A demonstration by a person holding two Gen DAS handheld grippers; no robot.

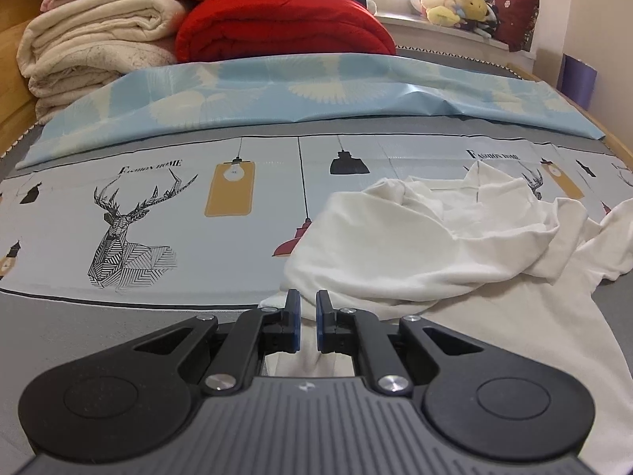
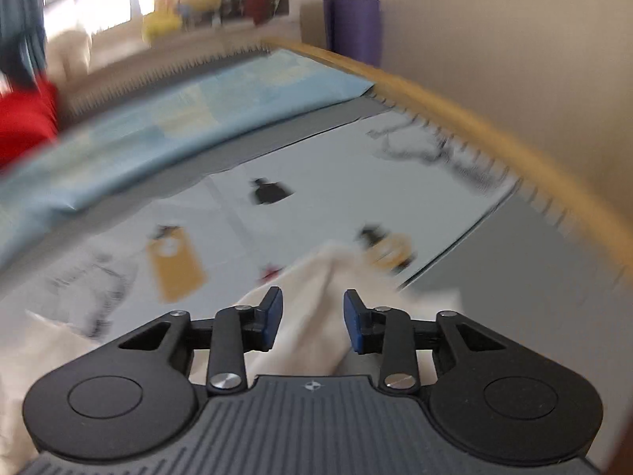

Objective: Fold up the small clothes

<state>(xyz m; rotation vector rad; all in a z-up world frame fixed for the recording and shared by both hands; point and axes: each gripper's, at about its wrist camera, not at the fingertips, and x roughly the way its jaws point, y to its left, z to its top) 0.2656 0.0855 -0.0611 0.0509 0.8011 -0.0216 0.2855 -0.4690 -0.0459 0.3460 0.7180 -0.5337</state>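
Note:
A white garment (image 1: 415,245) lies crumpled on a printed sheet with deer and lamp pictures (image 1: 166,213). My left gripper (image 1: 307,308) is low over the garment's near-left edge, its jaws nearly together with a fold of white cloth pinched between them. In the blurred right wrist view, my right gripper (image 2: 312,310) is open, its blue pads (image 2: 273,312) standing on either side of a raised ridge of the same white garment (image 2: 316,297) without touching it.
Folded cream blankets (image 1: 91,47) and a red quilt (image 1: 285,27) are stacked at the far left. A light blue cover (image 1: 316,91) lies across the bed behind the sheet. The wooden bed edge (image 2: 494,126) runs along the right. Plush toys (image 1: 455,8) sit on the sill.

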